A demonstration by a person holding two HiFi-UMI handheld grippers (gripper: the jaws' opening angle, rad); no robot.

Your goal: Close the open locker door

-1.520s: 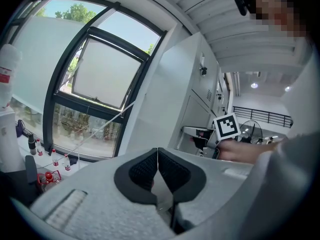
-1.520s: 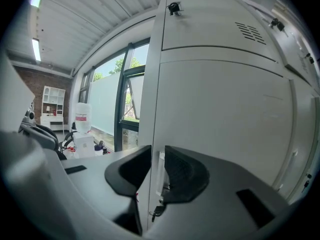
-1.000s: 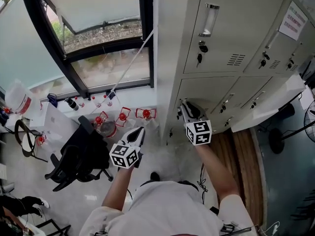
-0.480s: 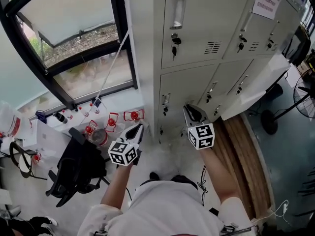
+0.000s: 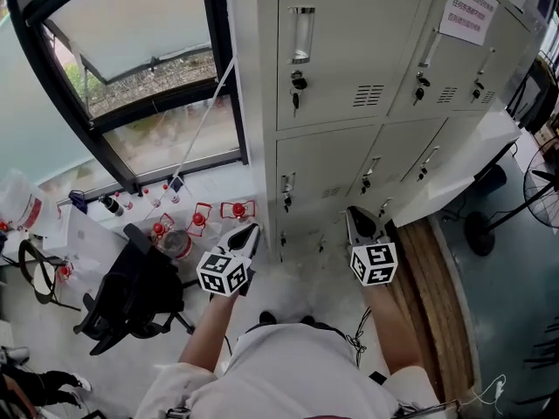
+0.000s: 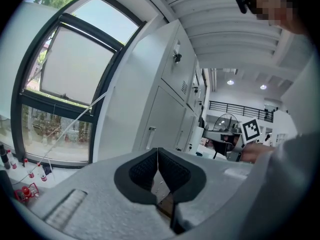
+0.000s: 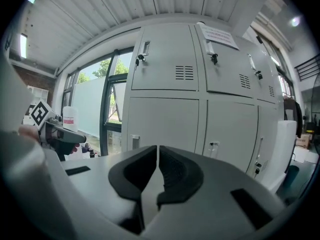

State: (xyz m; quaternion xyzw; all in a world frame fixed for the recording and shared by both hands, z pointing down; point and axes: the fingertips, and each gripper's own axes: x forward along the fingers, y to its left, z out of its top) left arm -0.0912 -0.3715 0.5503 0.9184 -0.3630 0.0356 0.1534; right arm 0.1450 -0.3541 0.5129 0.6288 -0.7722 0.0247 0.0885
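We note a large black-framed window [image 5: 148, 77] at left, admitting daylight. The floor [image 5: 288, 278] is pale, with a wooden strip [image 5: 432, 295] along the right. A black chair [image 5: 131, 295] stands below the window, small red items [image 5: 236, 209] near it. A fan [image 5: 479, 231] stands far right. The ribbed ceiling [image 6: 225, 14] carries lit lamps [image 6: 230, 82].

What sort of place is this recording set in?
Probably a workplace locker area, perhaps an office or lab: a bank of grey metal lockers, a black office chair and a large window.

Matt painted metal lockers [image 5: 349, 51]
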